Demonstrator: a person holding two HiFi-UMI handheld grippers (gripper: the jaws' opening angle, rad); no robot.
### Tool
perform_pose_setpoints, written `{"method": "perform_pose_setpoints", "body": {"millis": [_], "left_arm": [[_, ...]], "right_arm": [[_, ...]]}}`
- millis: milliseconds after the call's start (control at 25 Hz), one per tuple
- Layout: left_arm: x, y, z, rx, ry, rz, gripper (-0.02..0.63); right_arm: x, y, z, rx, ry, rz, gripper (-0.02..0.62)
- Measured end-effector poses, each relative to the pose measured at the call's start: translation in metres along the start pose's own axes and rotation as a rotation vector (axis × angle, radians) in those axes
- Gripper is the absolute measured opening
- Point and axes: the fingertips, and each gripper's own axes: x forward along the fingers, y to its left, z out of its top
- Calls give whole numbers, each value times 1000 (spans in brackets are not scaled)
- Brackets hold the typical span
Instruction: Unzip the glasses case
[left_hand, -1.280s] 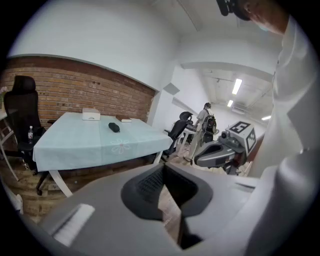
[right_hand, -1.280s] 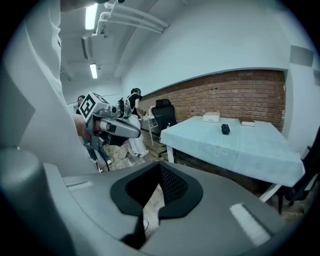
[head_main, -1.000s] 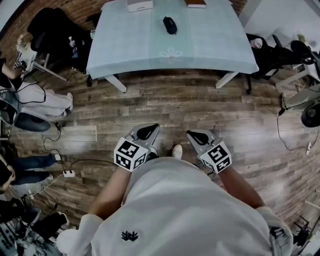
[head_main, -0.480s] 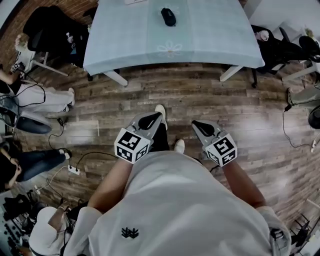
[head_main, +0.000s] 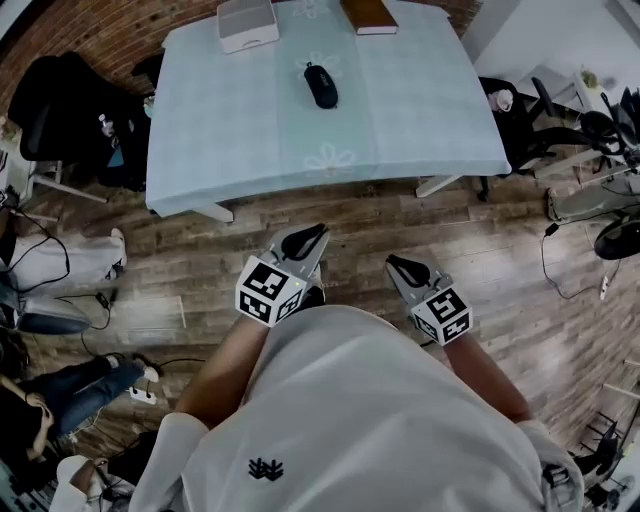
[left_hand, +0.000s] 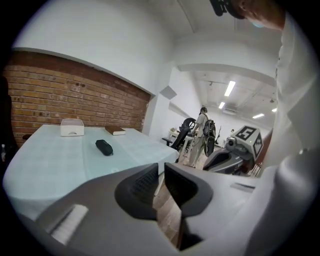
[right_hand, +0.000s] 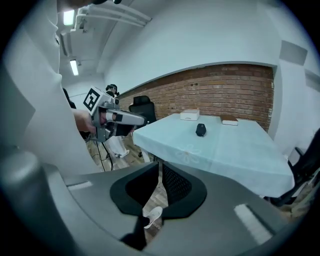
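Note:
The black glasses case (head_main: 320, 85) lies zipped on the light blue tablecloth (head_main: 400, 120), far ahead of both grippers. It also shows small in the left gripper view as the case (left_hand: 104, 147) and in the right gripper view as the case (right_hand: 200, 130). My left gripper (head_main: 305, 240) and right gripper (head_main: 402, 265) are held over the wooden floor close to my body, well short of the table. Both are shut with nothing between the jaws. The left gripper (left_hand: 161, 176) and the right gripper (right_hand: 160, 176) point toward the table.
A white box (head_main: 247, 22) and a brown book (head_main: 368, 14) sit at the table's far edge. Office chairs (head_main: 75, 110) stand left and right of the table. Seated people's legs (head_main: 70, 390) and cables lie on the floor at left. A person (left_hand: 202, 136) stands in the background.
I have stepped toward the table, so more of its top with the box and book shows. Both grippers stay shut in front of my body.

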Motion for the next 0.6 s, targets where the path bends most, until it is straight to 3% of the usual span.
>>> {"method": "perform_pose_setpoints", "body": {"millis": [160,320,600], "left_arm": [[2,47,12,12,-7,-18,58],[3,93,15,-16,-1,12,60],[23,129,24,-51,5,48,58]], "right_arm": [[44,-18,22,-3,35,-17,5],[82,-29,49,-41,49,-1,5],[115,-68,69,-38,58,12,5]]}}
